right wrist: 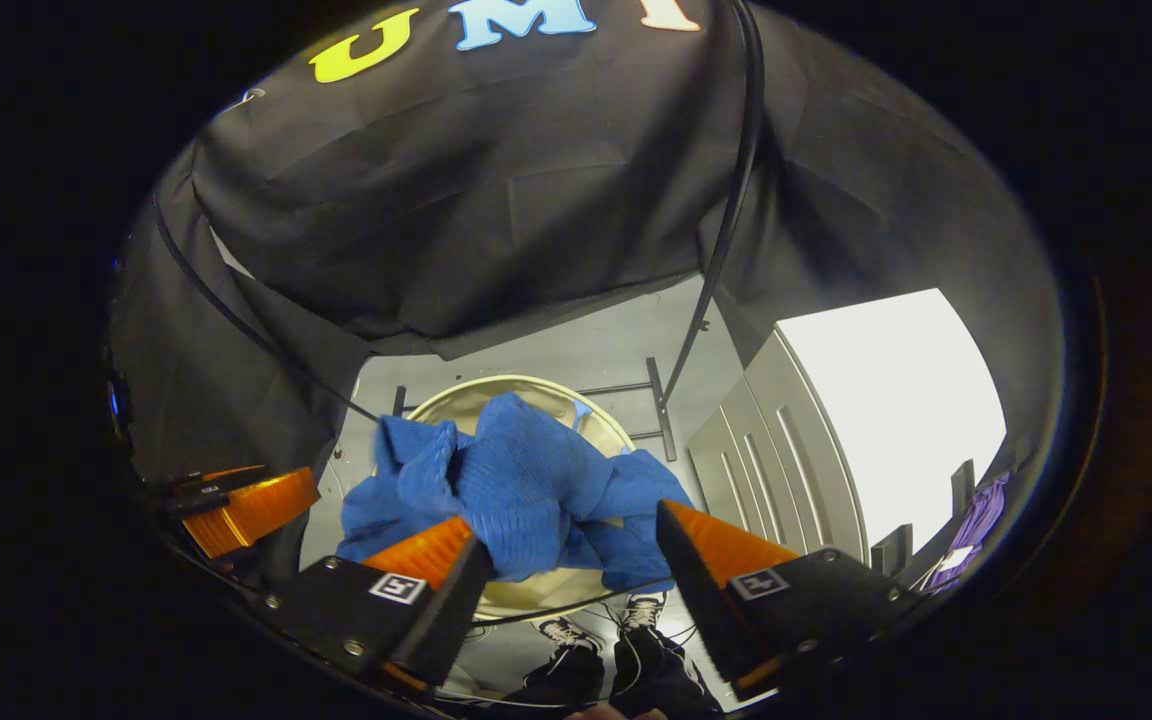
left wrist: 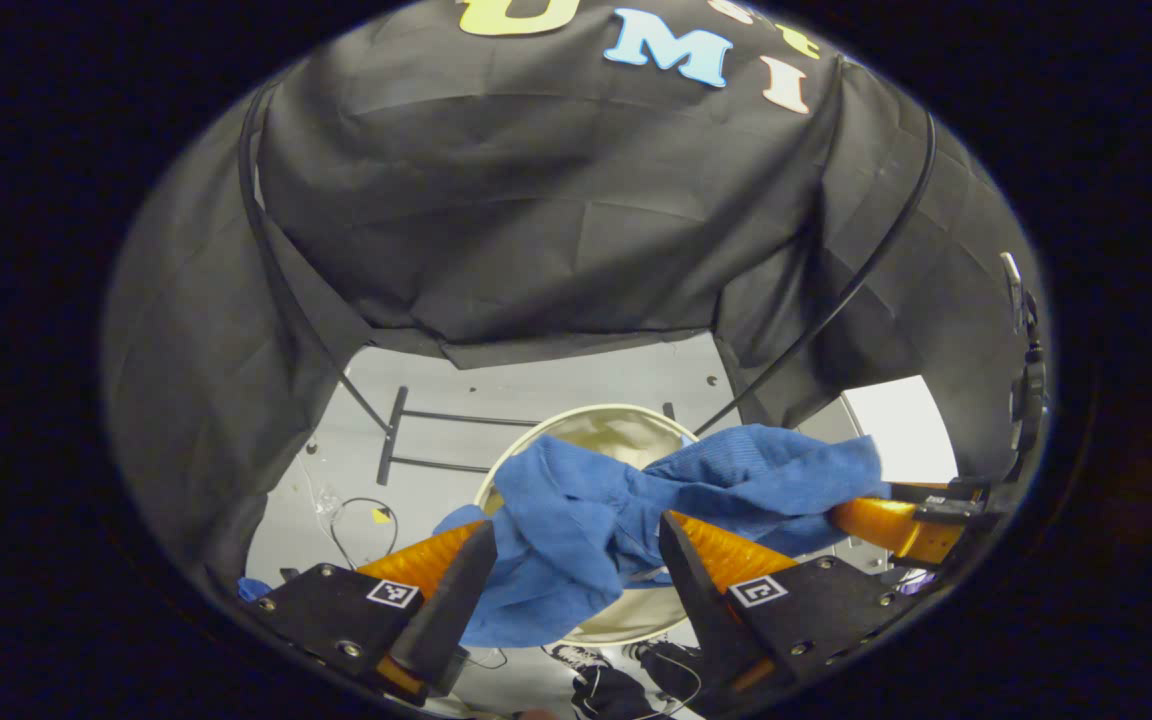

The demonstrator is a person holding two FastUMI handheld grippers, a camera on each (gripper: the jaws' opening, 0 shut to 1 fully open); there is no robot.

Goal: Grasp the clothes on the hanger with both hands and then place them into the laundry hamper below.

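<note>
One blue garment (left wrist: 576, 520) — over one hamper (left wrist: 596, 425), two grippers apparently open

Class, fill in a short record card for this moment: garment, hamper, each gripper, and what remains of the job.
Garment: blue cloth, bunched, hanging over the hamper
Hamper: round, pale rim, directly below on the floor
Left gripper: fingers apart, cloth between them
Right gripper: fingers apart, cloth between them
Remaining: cloth is above the hamper, not yet inside
</note>
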